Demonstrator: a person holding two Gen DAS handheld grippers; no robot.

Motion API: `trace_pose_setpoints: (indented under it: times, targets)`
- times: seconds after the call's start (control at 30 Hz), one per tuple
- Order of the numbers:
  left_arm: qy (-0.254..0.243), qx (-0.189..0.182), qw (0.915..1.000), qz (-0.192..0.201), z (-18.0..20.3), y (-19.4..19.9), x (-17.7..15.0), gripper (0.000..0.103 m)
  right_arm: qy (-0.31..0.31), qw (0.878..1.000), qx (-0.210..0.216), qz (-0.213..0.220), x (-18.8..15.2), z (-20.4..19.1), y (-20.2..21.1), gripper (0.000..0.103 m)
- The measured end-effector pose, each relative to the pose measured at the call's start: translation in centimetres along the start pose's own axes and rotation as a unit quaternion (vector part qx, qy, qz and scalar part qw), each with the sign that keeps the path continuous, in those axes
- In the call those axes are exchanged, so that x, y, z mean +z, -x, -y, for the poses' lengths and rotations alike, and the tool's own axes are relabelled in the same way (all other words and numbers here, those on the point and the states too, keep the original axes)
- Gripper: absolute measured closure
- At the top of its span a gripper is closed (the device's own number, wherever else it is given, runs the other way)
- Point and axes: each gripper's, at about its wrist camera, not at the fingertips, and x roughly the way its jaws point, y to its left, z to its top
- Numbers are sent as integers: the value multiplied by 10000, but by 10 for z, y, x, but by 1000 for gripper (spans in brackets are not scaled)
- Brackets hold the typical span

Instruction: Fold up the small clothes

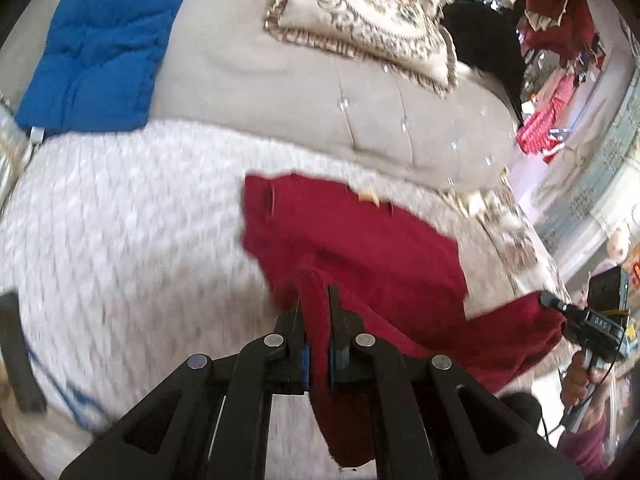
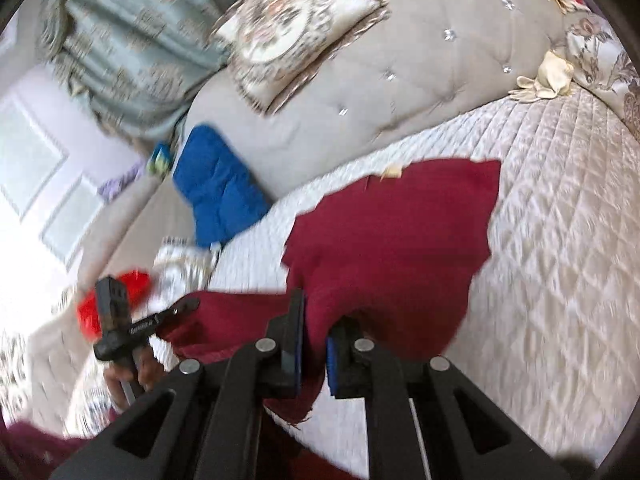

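A dark red garment (image 1: 360,236) lies partly on a white quilted sofa seat (image 1: 132,216), with its near edge lifted. My left gripper (image 1: 314,296) is shut on one bunched part of that edge. My right gripper (image 2: 320,316) is shut on another part of the same garment (image 2: 400,232). In the left wrist view the right gripper (image 1: 560,306) shows at the right, holding the cloth's far corner. In the right wrist view the left gripper (image 2: 176,312) shows at the left, also on the cloth. A pale tag (image 2: 392,172) sits at the garment's far edge.
A blue cushion (image 1: 100,48) and a patterned fringed pillow (image 1: 368,12) lean on the grey tufted backrest (image 1: 420,120). Pale gloves (image 2: 548,78) lie on the seat at the far right. A dark object (image 1: 18,344) and a blue cord (image 1: 60,380) lie at the seat's left.
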Motion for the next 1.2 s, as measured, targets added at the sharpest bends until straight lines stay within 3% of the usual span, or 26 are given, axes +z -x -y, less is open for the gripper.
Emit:
trace_pose_setpoints:
  times: [0.17, 0.3, 0.47, 0.5, 0.57, 0.7, 0.77, 0.8, 0.87, 0.93, 0.97, 1.07, 1.2]
  targets:
    - [37, 184, 9998, 34, 1, -60, 57, 103, -144, 9987, -467, 120, 54, 26, -41, 94]
    - [168, 353, 9991, -155, -9, -124, 94, 103, -286, 9960, -839, 109, 96, 56, -76, 94]
    - [434, 305, 9976, -449, -28, -196, 119, 103, -660, 9901, -1236, -44, 128, 110, -132, 94]
    - [480, 270, 9971, -529, -32, -208, 122, 103, -786, 9887, -1272, -85, 132, 121, -141, 92]
    - [580, 144, 9957, -707, -39, -225, 127, 103, -976, 9847, -1419, -257, 137, 141, -156, 77]
    - [858, -369, 9923, -819, -50, -226, 136, 98, -1291, 9852, -1131, 11, 139, 155, -145, 71]
    - [760, -443, 9929, -795, -48, -219, 138, 96, -1097, 9827, -1447, 366, 136, 145, -126, 45]
    - [708, -475, 9932, -791, -47, -214, 138, 93, -999, 9812, -1565, 527, 133, 140, -117, 41]
    - [694, -546, 9932, -761, -45, -206, 138, 86, -839, 9825, -1493, 728, 130, 130, -102, 40]
    - [729, -415, 9952, -503, -47, -195, 141, 65, -471, 9874, -1321, 737, 126, 113, -97, 40]
    - [768, -417, 9953, -408, -49, -192, 143, 62, -88, 9891, -1348, 585, 124, 99, -104, 41]
    - [976, -539, 9929, -409, -53, -188, 147, 61, 598, 9833, -1713, 117, 118, 76, -141, 43]
    - [899, -565, 9934, -435, -50, -173, 134, 61, 413, 9723, -2291, -186, 126, 99, -199, 42]
